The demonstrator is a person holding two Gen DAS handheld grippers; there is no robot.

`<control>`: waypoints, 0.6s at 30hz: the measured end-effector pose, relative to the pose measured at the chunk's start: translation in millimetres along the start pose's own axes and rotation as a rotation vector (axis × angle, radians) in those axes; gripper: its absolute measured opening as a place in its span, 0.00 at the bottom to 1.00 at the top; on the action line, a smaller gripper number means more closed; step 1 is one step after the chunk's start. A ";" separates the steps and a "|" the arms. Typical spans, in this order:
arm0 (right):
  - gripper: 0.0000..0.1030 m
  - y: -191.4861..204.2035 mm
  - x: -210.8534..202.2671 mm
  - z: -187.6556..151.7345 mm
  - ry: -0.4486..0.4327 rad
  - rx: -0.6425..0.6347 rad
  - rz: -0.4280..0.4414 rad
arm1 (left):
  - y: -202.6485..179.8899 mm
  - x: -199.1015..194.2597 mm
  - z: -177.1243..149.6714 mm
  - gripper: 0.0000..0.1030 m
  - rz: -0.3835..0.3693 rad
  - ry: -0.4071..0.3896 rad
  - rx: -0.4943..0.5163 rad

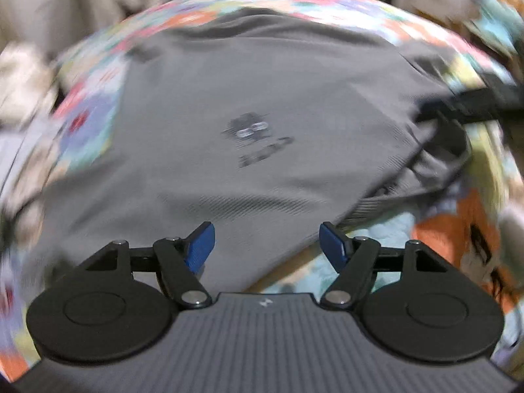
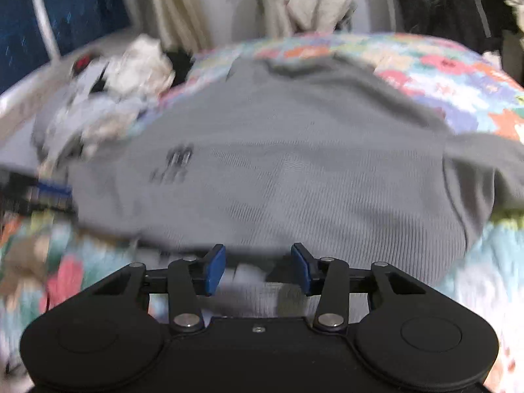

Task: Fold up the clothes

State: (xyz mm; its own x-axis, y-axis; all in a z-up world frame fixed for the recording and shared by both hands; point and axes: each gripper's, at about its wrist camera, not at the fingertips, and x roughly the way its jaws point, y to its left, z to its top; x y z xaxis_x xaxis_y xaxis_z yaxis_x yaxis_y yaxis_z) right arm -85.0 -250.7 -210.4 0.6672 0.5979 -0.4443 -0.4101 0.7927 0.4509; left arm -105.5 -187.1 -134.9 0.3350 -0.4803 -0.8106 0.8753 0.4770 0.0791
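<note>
A: Where does the left wrist view look from?
B: From behind its own blue fingers [image 1: 199,245], tilted steeply down, close over the grey T-shirt [image 1: 262,104] on the floral bedspread [image 1: 91,111].
A: And the right wrist view?
B: Lower and flatter, near the same grey T-shirt [image 2: 294,163], facing a curtain [image 2: 170,3] beyond the bed.
A: What do they share?
B: The shirt's dark print [image 1: 252,137], and the bedspread [image 2: 442,75].
</note>
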 end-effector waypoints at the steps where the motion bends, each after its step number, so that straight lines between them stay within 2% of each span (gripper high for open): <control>1: 0.44 -2.7 3.6 3.9 -0.019 0.006 -0.003 | -4.6 7.6 4.5 0.72 0.000 0.024 0.020; 3: 0.38 -4.8 10.9 10.7 -0.027 -0.009 -0.021 | -6.1 28.7 14.2 0.75 0.018 0.123 0.009; 4: 0.35 -5.1 12.9 13.3 -0.030 -0.021 -0.027 | -6.8 35.6 17.3 0.75 0.036 0.143 0.009; 6: 0.22 -5.8 15.1 17.3 -0.030 -0.042 -0.035 | -7.9 42.1 22.2 0.75 0.068 0.143 0.015; 9: 0.22 -10.3 13.2 20.2 -0.037 -0.062 -0.048 | -6.2 47.5 28.9 0.75 0.116 0.141 0.017; 12: 0.22 -13.9 5.4 21.1 -0.050 -0.055 -0.019 | 3.0 51.0 36.5 0.75 0.150 0.138 -0.032; 13: 0.22 -13.4 3.1 19.5 -0.053 -0.059 -0.049 | 3.6 51.4 39.1 0.75 0.158 0.135 -0.044; 16: 0.33 -7.4 4.7 11.7 -0.042 -0.104 -0.213 | -1.4 51.4 42.0 0.76 0.187 0.115 -0.019; 17: 0.44 -5.9 6.6 9.0 -0.033 -0.115 -0.244 | -4.0 51.5 41.7 0.76 0.197 0.109 -0.003; 18: 0.48 -4.7 7.5 7.2 -0.024 -0.123 -0.252 | -6.2 52.4 41.1 0.77 0.201 0.107 0.009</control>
State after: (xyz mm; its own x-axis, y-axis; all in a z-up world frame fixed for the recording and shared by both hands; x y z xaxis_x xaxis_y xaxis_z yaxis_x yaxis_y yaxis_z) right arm -73.5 -250.7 -210.2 0.7717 0.3785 -0.5111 -0.3007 0.9253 0.2311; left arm -79.0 -245.5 -154.0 0.4640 -0.2952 -0.8352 0.7980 0.5486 0.2495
